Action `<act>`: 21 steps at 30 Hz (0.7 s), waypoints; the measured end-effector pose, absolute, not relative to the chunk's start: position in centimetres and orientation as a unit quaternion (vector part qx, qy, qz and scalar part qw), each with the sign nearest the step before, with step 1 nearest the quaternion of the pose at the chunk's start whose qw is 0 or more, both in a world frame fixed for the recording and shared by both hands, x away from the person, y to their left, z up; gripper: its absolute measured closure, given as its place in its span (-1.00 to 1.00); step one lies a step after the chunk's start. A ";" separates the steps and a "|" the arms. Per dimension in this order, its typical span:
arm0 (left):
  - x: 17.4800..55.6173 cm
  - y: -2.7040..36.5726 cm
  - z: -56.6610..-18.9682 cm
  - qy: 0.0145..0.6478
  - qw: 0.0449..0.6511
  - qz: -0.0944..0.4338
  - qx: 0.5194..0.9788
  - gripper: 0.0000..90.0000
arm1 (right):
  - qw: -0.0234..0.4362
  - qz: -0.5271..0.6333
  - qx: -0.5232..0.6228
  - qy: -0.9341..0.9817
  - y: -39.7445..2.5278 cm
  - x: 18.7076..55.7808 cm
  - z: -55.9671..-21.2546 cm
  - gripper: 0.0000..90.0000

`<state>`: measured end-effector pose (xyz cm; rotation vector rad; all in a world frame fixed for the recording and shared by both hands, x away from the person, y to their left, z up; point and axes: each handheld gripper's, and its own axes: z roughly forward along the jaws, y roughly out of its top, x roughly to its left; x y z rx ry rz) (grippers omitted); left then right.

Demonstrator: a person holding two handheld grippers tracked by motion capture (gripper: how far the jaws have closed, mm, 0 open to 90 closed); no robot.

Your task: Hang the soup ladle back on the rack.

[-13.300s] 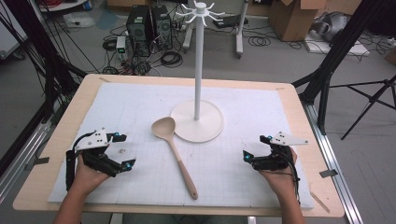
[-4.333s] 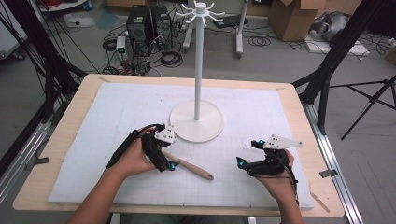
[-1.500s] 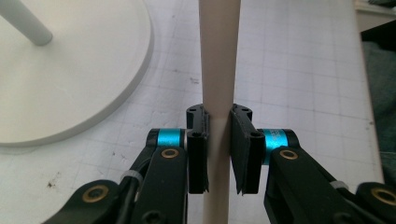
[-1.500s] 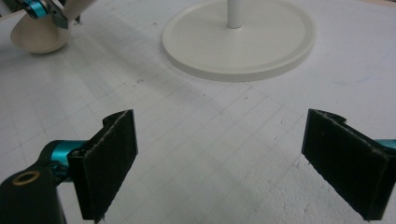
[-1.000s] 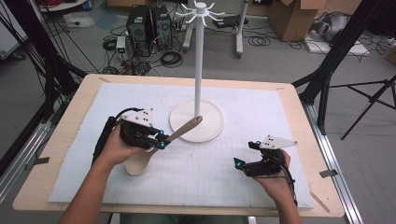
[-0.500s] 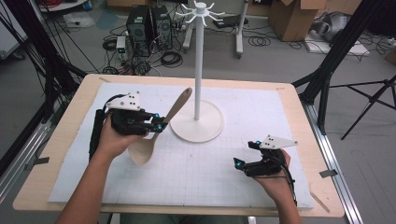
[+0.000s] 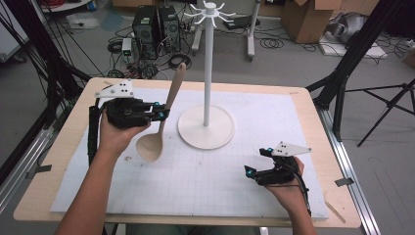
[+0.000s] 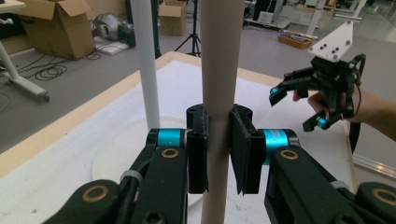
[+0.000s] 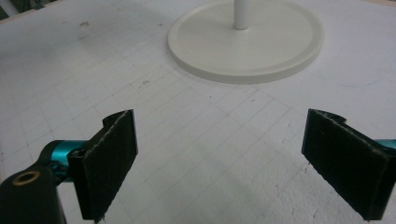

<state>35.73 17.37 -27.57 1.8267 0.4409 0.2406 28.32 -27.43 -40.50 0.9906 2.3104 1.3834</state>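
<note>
A wooden spoon [image 7: 161, 120] hangs nearly upright above the table's left half, bowl down and handle tip up. My left gripper [image 7: 164, 114] is shut on its handle [image 8: 218, 70], and the pads [image 8: 240, 149] press both sides of it. To its right stands a white rack [image 7: 209, 63] with a round base [image 7: 205, 127] and small hooks at the top. My right gripper [image 7: 254, 166] rests open near the front right of the white mat [image 7: 210, 181], its pads [image 9: 109, 158] wide apart with nothing between them. The rack's base [image 9: 247, 39] lies ahead of it.
The mat covers a wooden table [image 7: 303, 98] with raised edges. Black frame legs [image 7: 342, 68] and a tripod stand at the right, more black poles at the left. Computer cases, cables and cardboard boxes lie on the floor beyond the far edge.
My left gripper picked the spoon up off the mat, carried it left and tipped it from slanted to nearly upright. The right gripper has stayed almost still.
</note>
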 end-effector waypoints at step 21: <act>39.4 17.2 -22.2 0.195 0.623 0.097 0.751 0.72 | 0.132 0.481 0.341 0.797 -27.4 28.4 -40.5 -0.79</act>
